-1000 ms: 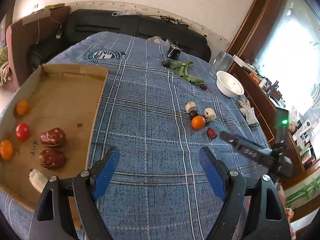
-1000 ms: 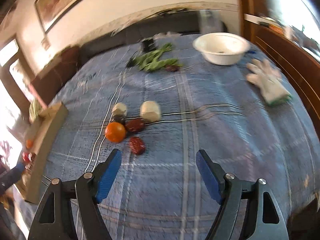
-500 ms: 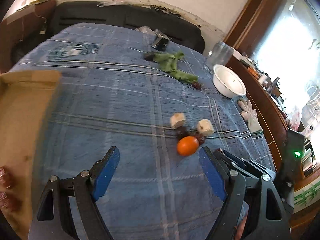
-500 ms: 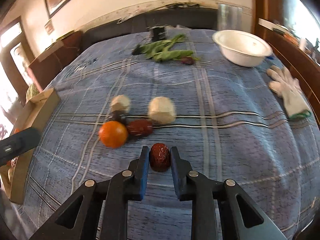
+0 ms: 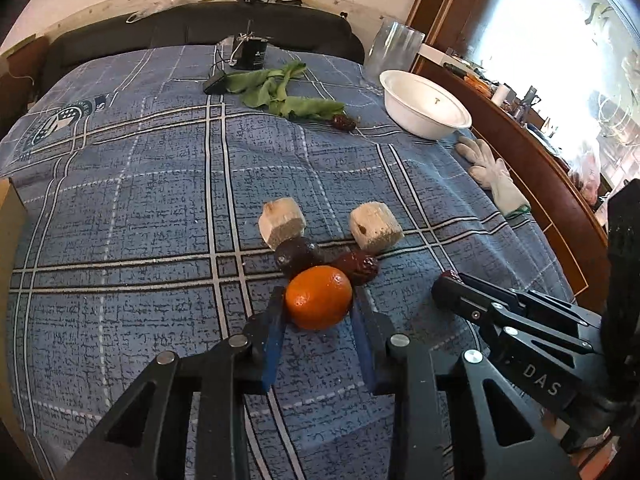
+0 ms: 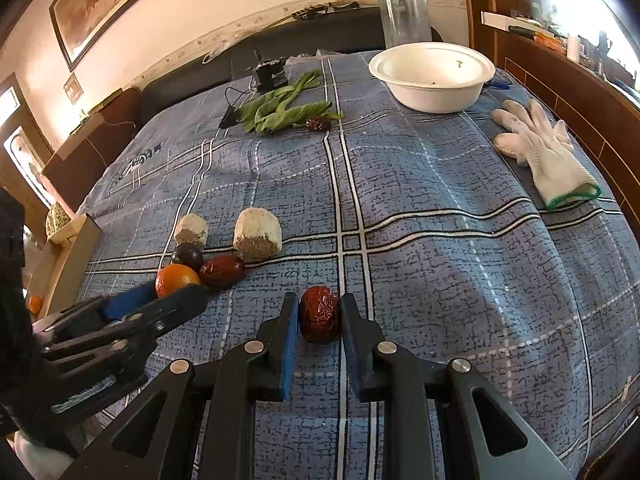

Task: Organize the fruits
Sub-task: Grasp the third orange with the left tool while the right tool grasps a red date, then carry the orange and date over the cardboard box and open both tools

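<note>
My left gripper (image 5: 319, 304) is shut on an orange (image 5: 319, 297) that rests on the blue plaid cloth. Behind the orange lie a dark plum (image 5: 295, 255), a red date (image 5: 359, 266) and two pale chunks (image 5: 283, 226). My right gripper (image 6: 319, 314) is shut on another red date (image 6: 319, 314) on the cloth. In the right wrist view the orange (image 6: 176, 279) shows at the left beside the left gripper's fingers (image 6: 176, 306). The right gripper also shows at the right of the left wrist view (image 5: 450, 286).
A white bowl (image 6: 432, 76) stands at the far right, with green leaves (image 6: 280, 110) and another date (image 6: 318, 123) left of it. A white glove (image 6: 544, 156) lies by the right edge. A cardboard box (image 6: 68, 256) sits at the left edge.
My left gripper swung from the cardboard box to the fruit pile and shut on the orange. My right gripper shut on the red date half a second ago and still holds it.
</note>
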Demonstrator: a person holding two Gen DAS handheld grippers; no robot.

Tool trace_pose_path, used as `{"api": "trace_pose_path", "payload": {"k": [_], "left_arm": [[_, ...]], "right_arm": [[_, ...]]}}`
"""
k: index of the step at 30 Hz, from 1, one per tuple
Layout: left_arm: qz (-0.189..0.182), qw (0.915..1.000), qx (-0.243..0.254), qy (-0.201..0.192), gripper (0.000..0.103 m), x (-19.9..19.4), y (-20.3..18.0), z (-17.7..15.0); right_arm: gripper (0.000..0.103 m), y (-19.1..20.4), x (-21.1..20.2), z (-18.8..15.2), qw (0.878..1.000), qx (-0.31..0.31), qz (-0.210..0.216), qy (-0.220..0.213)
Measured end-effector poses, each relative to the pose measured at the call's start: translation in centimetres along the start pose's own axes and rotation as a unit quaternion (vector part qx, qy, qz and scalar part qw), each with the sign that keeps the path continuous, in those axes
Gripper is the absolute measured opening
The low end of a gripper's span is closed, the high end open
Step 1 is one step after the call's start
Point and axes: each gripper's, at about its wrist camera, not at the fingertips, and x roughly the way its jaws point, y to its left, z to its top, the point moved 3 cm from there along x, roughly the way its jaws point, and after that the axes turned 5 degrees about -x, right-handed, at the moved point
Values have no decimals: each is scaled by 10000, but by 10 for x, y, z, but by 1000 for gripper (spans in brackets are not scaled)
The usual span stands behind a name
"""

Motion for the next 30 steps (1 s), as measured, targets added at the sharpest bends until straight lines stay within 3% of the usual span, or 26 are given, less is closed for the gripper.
{"api": "trace_pose_path", "payload": {"k": [9,23,30], "left_arm": [[-89,9993,-288,-215,30,-11,15,1],[-95,9984,-279,-490,30,-29,11,-2],[-28,9948,-549,-852,30,-80,27,-10]], "right_arm": [[22,1,-7,1,9997,45,160,-170],[22,14,-21,4,9970,-7,536,-550],[22,28,-23,1,9957,-172,606,-679]]}}
